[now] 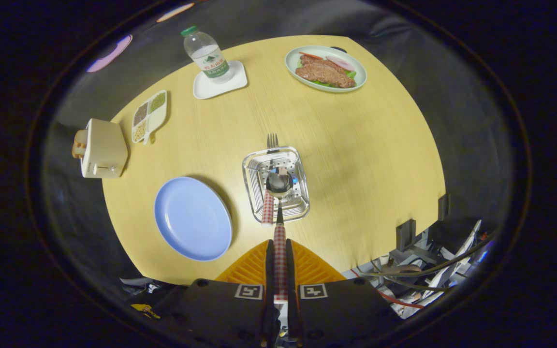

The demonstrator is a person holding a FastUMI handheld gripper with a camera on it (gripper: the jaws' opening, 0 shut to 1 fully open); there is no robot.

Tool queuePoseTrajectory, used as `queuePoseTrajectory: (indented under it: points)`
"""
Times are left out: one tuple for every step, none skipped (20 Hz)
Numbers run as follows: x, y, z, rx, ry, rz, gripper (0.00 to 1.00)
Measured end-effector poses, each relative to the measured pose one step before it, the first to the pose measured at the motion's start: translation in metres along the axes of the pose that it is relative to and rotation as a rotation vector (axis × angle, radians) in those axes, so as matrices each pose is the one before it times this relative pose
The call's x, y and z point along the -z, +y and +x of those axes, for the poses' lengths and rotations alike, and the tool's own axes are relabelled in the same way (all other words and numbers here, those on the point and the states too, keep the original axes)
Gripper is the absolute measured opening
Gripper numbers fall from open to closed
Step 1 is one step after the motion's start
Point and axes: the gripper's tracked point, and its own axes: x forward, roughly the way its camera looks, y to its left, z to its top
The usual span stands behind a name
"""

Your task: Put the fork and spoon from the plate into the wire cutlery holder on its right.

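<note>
Blue plate (193, 218) sits emptied, left of wire cutlery holder (275, 183); fork (271, 180) already inside. Your gripper (280, 256) pinches the spoon (279, 212) handle above it. Release off-centre and its bowl may catch the rim.

The gripper (279, 246) is clamped on the checked handle of the spoon (279, 182), whose bowl hangs over the holder (275, 182). The fork (269, 193) lies in the holder, tines poking past its far rim. The plate (192, 218) sits just left of the holder, bare.
</note>
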Motion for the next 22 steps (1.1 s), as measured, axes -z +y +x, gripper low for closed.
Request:
queuePoseTrajectory:
  points:
    - [-0.00453,0.00050,0.00261,0.00169,0.01241,0.00907,0.14]
    - [-0.00350,-0.00066,0.00241,0.00140,0.01092,0.00974,0.14]
    - [-0.00273,-0.00119,0.00299,0.00669,0.01229,0.00483,0.14]
    - [-0.00102,-0.00466,0.00395,0.01413,0.00948,0.00339,0.14]
    - [-0.00055,-0.00321,0.00375,0.01071,0.01717,0.00054,0.14]
    - [0.00048,0.00003,0.00185,0.00208,0.01084,-0.00071,0.14]
    - [-0.00223,0.00208,0.00194,-0.00353,0.00182,0.00318,0.15]
    - [-0.00316,0.00345,0.00192,-0.00663,-0.00448,0.00091,0.15]
    - [-0.00217,0.00271,0.00238,-0.00938,0.00020,-0.00026,0.15]
    - [-0.00111,0.00342,-0.00024,-0.00932,-0.00021,0.00149,0.17]
    - [-0.00277,0.00168,0.00010,-0.00457,-0.00760,-0.00086,0.19]
    - [0.00020,-0.00045,-0.00059,-0.00509,-0.00585,0.00121,0.18]
    - [-0.00262,0.00135,-0.00455,-0.01100,-0.00931,0.00218,0.27]
    - [0.00046,-0.00082,0.00026,-0.00262,-0.01140,0.00255,0.36]
    - [-0.00034,-0.00104,-0.00527,-0.00442,-0.01035,0.00289,0.46]
    - [0.00104,-0.00245,-0.00134,-0.00368,-0.01894,-0.00075,0.55]
    - [-0.00232,-0.00122,-0.00354,-0.00271,-0.02650,-0.00050,0.64]
    - [-0.00272,-0.00175,-0.00571,-0.00254,-0.03471,-0.00266,0.73]
    - [-0.00367,0.00090,-0.00669,-0.01402,-0.03925,-0.00648,0.83]
    - [-0.00288,0.00018,-0.00627,-0.00964,-0.03874,-0.00358,0.92]
    - [-0.00509,0.00132,-0.00710,-0.01533,-0.04266,-0.00410,1.00]
    - [-0.00586,0.00193,-0.00817,-0.01775,-0.04555,-0.00389,1.00]
